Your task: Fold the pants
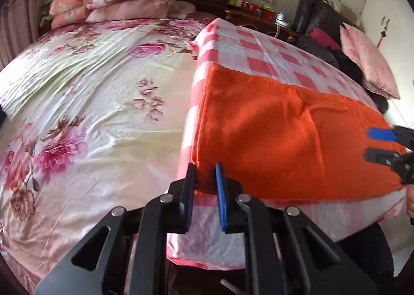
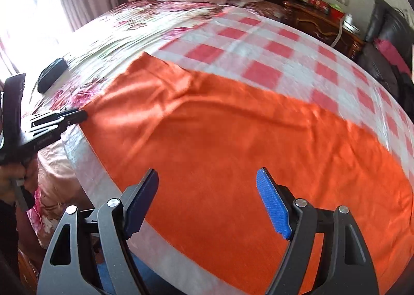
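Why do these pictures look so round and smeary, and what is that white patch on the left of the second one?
Both views come through fisheye lenses, so the bed bulges and the corners go black. In the right wrist view, the window is blown out to white and the checked cloth is smeared by motion blur. In the left wrist view, the orange pants look fairly sharp, while the right gripper at the edge is blurred.

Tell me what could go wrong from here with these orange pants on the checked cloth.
1. The left gripper pinches only the corner of the orange pants; thin fabric may slip out when lifted.
2. The right gripper hovers open over the pants, so one-sided pulling could skew the fold.
3. The pants lie on a loose checked cloth, which may get dragged along.
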A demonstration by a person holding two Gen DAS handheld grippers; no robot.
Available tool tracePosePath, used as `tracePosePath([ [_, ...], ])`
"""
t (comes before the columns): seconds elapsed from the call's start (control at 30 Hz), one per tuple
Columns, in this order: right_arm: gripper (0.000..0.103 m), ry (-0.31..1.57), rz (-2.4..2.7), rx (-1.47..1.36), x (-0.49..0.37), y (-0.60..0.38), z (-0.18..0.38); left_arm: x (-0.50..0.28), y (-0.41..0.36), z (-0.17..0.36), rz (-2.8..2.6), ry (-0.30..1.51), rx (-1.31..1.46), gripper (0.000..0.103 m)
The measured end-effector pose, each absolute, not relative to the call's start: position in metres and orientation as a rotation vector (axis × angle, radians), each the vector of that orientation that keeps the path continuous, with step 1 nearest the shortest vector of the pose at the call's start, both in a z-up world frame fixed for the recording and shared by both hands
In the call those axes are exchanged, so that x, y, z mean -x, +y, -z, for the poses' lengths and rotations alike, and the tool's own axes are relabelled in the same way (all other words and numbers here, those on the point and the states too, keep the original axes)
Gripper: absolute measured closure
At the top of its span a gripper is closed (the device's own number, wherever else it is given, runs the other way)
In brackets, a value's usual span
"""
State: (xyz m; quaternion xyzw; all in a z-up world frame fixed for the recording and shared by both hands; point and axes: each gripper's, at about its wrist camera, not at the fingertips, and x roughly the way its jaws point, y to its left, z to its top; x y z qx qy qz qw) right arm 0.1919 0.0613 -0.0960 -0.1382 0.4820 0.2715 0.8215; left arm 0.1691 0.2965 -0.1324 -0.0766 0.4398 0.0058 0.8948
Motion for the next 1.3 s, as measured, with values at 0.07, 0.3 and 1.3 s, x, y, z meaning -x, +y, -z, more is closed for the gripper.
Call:
tracePosePath([
  [0.07, 0.027, 1.044, -0.613, 0.282, -0.2, 0.081, 0.093, -0.168, 0.294, 0.13, 0.0, 0.916, 0.156, 0.089],
  [0.3, 0.027, 1.253, -0.758, 0.047, -0.247, 0.135, 0.085, -0.16, 0.277, 0.1, -0.041, 0.829, 0.122, 0.092],
  [1.3, 0.024, 1.104, -0.376, 0.274, -0.251, 0.081, 0.134, -0.174, 0.311, 0.131, 0.072, 0.965, 0.122, 0.093],
])
